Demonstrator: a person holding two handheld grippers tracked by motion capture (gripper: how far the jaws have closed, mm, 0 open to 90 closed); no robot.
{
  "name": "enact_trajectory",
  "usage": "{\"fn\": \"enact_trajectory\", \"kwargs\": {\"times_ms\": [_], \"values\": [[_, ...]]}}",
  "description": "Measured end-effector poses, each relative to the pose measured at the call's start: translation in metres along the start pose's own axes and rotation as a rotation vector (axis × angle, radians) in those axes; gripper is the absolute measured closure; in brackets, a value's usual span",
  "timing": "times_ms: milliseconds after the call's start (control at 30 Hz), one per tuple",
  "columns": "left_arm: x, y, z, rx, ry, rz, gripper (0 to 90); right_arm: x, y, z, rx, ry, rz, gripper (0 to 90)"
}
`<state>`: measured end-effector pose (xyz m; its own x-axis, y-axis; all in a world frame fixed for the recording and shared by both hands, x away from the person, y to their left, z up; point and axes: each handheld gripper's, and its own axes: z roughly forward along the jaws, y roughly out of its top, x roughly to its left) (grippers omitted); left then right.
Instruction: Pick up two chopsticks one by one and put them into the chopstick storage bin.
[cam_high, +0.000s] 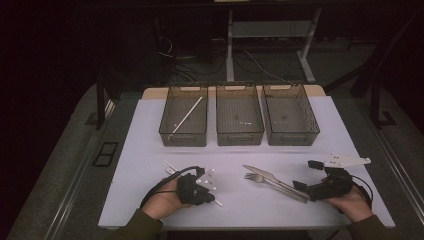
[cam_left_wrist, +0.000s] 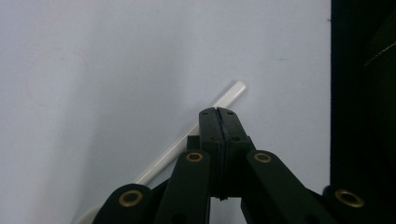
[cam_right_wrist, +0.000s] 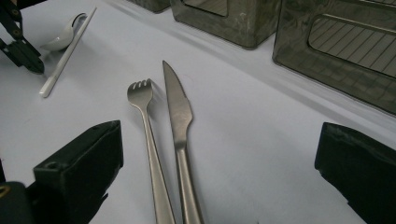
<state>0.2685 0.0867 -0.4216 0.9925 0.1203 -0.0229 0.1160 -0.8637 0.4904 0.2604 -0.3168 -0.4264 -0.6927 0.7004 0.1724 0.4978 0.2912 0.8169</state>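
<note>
Left tool (cam_high: 209, 191) sits low at the near left of the desk (cam_high: 150, 150), jaws pressed together in the left gripper view, gripping nothing, tips just over a white chopstick (cam_left_wrist: 187, 137) that lies flat on the desk and runs diagonally under them. High view shows that chopstick (cam_high: 218, 203) poking out on both sides of the left hand (cam_high: 162, 200). Right gripper view shows a white spoon (cam_right_wrist: 63, 37) lying beside the chopstick at far left. Right tool (cam_high: 301, 186) at near right, jaws spread wide in the right gripper view, empty, a metal fork (cam_right_wrist: 150, 140) and metal knife (cam_right_wrist: 177, 116) lying side by side on the desk between them, close together; cannot tell if the handles touch. Fork (cam_high: 257, 177) and knife (cam_high: 265, 173) point away toward desk centre in the high view. Three dark see-through bins in a row at the far side: left bin (cam_high: 170, 131) holds a second white chopstick (cam_high: 187, 115) leaning diagonally, middle bin (cam_high: 220, 132) and right bin (cam_high: 312, 131) look bare. No readable writing, labels or brands anywhere.
</note>
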Motion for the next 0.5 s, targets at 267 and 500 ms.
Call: {"fn": "enact_trajectory", "kwargs": {"times_ms": [267,500], "values": [[0.006,0.01,0.011,0.01,0.017,0.026,88.8,-0.001,0.0,-0.001,-0.004,-0.001,0.002,1.0],[0.014,0.024,0.02,0.001,0.028,0.035,88.7,-0.001,0.0,-0.001,-0.006,-0.001,-0.002,1.0]]}}
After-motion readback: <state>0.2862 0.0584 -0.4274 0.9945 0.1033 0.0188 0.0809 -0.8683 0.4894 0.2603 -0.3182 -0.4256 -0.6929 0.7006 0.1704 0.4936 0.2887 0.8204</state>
